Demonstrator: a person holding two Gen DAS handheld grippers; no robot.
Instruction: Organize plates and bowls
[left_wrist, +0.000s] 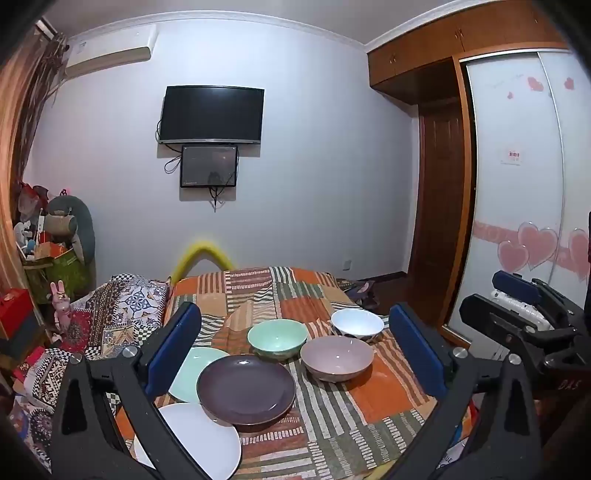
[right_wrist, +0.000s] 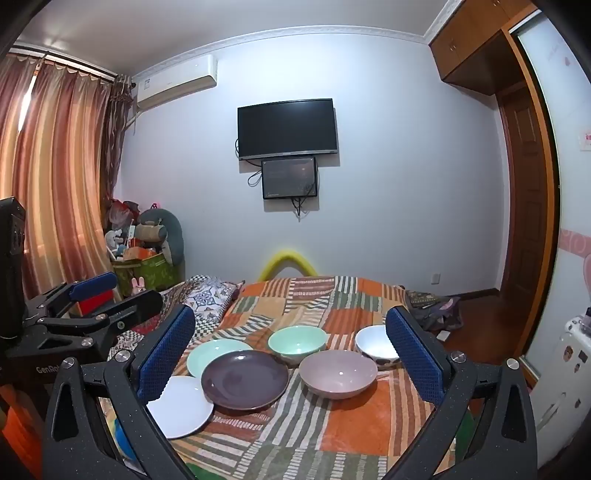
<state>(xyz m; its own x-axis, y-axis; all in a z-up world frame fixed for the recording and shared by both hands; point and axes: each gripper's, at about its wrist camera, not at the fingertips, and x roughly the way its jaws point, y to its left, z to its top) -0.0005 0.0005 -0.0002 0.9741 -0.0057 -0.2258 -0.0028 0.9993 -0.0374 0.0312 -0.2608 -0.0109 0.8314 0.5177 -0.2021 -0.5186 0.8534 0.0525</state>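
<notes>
On a patchwork-covered surface (left_wrist: 332, 417) lie three plates: dark purple (left_wrist: 246, 387) (right_wrist: 245, 379), mint green (left_wrist: 194, 373) (right_wrist: 216, 354) and white (left_wrist: 201, 443) (right_wrist: 183, 406), overlapping one another. Three bowls stand to their right: mint green (left_wrist: 277, 338) (right_wrist: 297, 341), mauve (left_wrist: 337, 358) (right_wrist: 338, 373) and white (left_wrist: 357, 324) (right_wrist: 373, 345). My left gripper (left_wrist: 295, 350) is open, its blue pads wide apart above the dishes, holding nothing. My right gripper (right_wrist: 291, 354) is likewise open and empty. Each gripper also shows at the other view's edge, the right gripper (left_wrist: 517, 295) and the left gripper (right_wrist: 96, 295).
A patterned cushion (left_wrist: 122, 306) lies left of the patchwork cloth. Boxes and toys (right_wrist: 147, 254) pile in the far left corner by the curtain (right_wrist: 55, 177). A TV (left_wrist: 212, 114) hangs on the wall. A wardrobe (left_wrist: 524, 166) and wooden door (left_wrist: 439, 206) stand on the right.
</notes>
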